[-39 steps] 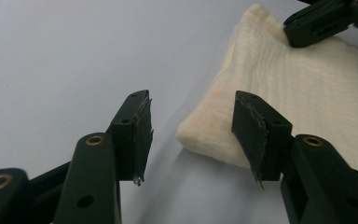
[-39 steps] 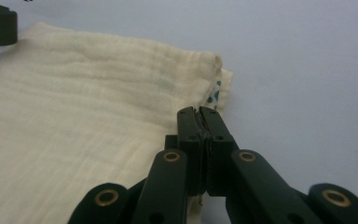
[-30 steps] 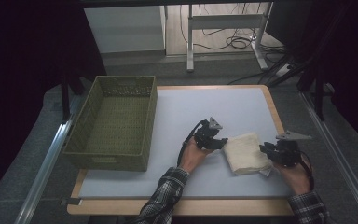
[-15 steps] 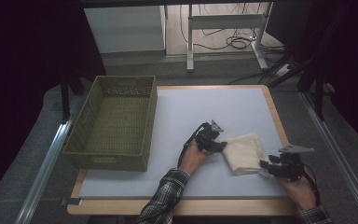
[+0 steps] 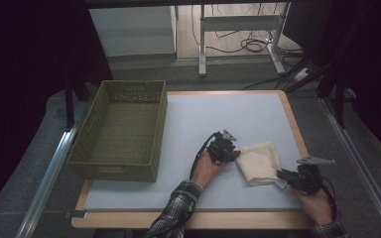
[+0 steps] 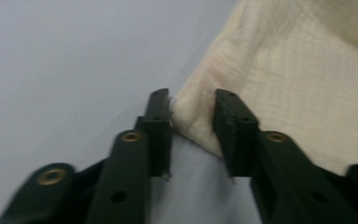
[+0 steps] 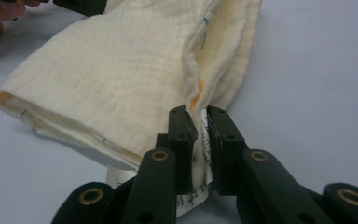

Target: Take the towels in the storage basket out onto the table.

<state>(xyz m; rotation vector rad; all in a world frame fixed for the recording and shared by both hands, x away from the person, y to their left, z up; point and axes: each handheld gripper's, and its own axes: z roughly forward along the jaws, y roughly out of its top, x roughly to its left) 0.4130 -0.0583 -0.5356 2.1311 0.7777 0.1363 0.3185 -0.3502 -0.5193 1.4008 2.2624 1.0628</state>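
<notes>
A folded cream cloth (image 5: 260, 158) lies on the pale blue table top (image 5: 218, 114), right of centre near the front. My left gripper (image 5: 234, 152) is at its left corner. In the left gripper view the jaws have just been closing and now pinch that cloth (image 6: 284, 84) corner, left gripper (image 6: 192, 112) shut on it. My right gripper (image 5: 282, 174) is at the near right corner. Its jaws have just been closing too. The right gripper (image 7: 200, 126) is shut on the cloth (image 7: 121, 79) edge and a white printed label (image 7: 193, 196).
An empty green woven basket (image 5: 114, 168) stands on the left part of the table. A wooden rim (image 5: 297, 124) borders the table top. Beyond the far edge are a metal stand (image 5: 238, 29) and floor cables (image 5: 250, 47).
The right hand has moved toward the table's near edge, from beside the cloth to its near right corner, and its jaws have closed on it. The left hand has stayed in place.
</notes>
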